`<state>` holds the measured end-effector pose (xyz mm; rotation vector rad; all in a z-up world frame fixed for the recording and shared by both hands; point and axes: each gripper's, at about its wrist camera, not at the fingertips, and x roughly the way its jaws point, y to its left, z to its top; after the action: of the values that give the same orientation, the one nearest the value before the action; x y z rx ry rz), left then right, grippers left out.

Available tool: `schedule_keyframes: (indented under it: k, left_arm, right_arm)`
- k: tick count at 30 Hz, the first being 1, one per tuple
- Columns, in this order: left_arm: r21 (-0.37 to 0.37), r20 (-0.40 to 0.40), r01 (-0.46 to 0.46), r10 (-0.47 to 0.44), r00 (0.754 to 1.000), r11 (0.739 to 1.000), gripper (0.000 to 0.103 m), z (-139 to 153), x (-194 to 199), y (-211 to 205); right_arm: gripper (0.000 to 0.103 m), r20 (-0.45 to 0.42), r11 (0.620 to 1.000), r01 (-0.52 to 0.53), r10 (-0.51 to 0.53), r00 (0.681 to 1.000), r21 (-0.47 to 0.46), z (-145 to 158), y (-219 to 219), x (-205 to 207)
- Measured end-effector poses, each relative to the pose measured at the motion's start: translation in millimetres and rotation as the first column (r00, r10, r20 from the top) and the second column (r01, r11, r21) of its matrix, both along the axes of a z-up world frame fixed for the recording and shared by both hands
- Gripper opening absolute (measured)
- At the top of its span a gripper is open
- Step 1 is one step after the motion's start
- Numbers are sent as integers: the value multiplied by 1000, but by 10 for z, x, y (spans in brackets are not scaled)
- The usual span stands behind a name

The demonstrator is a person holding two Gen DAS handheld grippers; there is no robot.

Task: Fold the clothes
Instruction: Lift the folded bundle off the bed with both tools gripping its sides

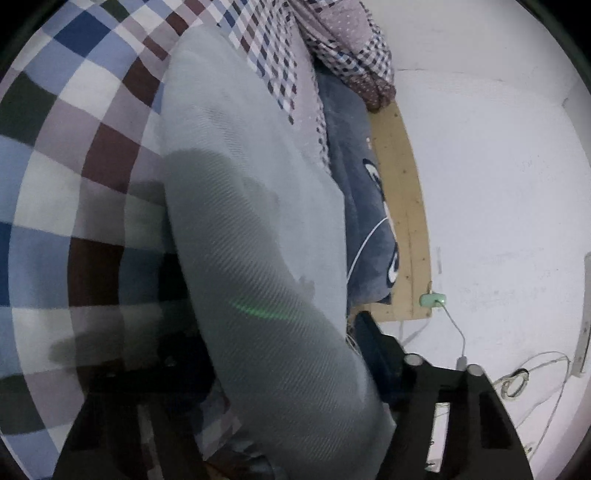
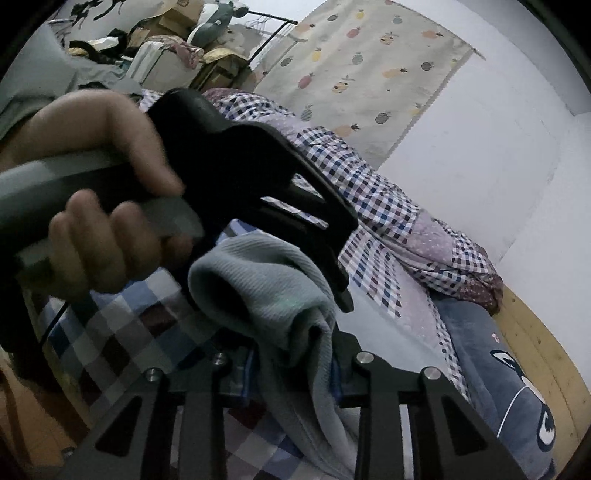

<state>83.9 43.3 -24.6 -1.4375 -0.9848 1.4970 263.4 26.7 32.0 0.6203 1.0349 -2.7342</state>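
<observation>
A grey ribbed garment (image 1: pixel 258 258) fills the middle of the left wrist view, stretched up from the bottom edge of the picture towards the far checked bedsheet (image 1: pixel 62 155). It runs between the two fingers of the left gripper (image 1: pixel 295 424), and the cloth hides the gap, so the fingers appear clamped on it, though the pads themselves are covered. To the right of the cloth lie a blue blanket (image 1: pixel 365 206) with a cartoon print, a wooden bed edge (image 1: pixel 402 221) and a white wall (image 1: pixel 498 166) with a thin cable (image 1: pixel 454 325) hanging along it.

In the right wrist view, the right gripper (image 2: pixel 291 373) has the same grey garment (image 2: pixel 258 288) bunched between its fingers, closed on a fold of it. Just beyond, a hand (image 2: pixel 92 192) grips the handle of the other gripper (image 2: pixel 258 184), whose black fingers pinch the top of the cloth. The garment hangs above the checked sheet (image 2: pixel 110 332). Farther off lies a checked quilt (image 2: pixel 388 206), heaped along the bed, with a fruit-patterned curtain (image 2: pixel 369 62) behind it and boxes (image 2: pixel 173 33) piled at the far left.
</observation>
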Motion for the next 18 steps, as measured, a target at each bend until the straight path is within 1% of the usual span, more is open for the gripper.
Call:
schedule_keyframes:
  k: [1, 2, 3, 5, 7, 8, 9, 10, 14, 18]
  left_arm:
    - [-18, 0, 0, 0, 1000, 1000, 54, 0, -10, 4]
    - [-33, -2, -2, 2, 1000, 999, 50, 4, -17, 5]
    - [-40, -4, -2, 2, 1000, 999, 49, 8, -15, 1]
    - [-67, -23, -6, 4, 1000, 998, 40, 30, -11, 6]
    - [-93, -50, -7, 2, 999, 996, 38, 64, -4, 22]
    - [-100, -59, -7, 1, 998, 995, 38, 78, 5, 15]
    - [-106, -73, -7, 0, 997, 994, 36, 102, 15, 16]
    - [-110, -87, -8, -2, 996, 994, 35, 127, 23, 20]
    - [-126, -126, -5, -11, 992, 992, 32, 209, 42, -25]
    - [-121, -152, -12, -6, 988, 993, 30, 293, 0, 23]
  right_arm:
    - [34, 0, 1000, -3, 3, 1000, 8, -17, -9, 12]
    - [35, 0, 1000, -6, 6, 1000, 16, -35, -17, 25]
    - [36, -1, 1000, -8, 8, 1000, 23, -51, -38, 62]
    - [42, -11, 999, -9, 10, 1000, 43, -82, -54, 95]
    - [56, -22, 998, -2, 3, 1000, 64, -111, -65, 112]
    - [60, -30, 997, 6, -4, 1000, 75, -131, -63, 113]
    - [66, -33, 996, 15, -12, 999, 85, -150, -62, 111]
    - [70, -34, 995, 28, -25, 999, 97, -178, -53, 98]
    - [72, -17, 982, 111, -110, 994, 155, -322, 41, -17]
    - [72, -8, 965, 199, -201, 980, 168, -377, 217, -161]
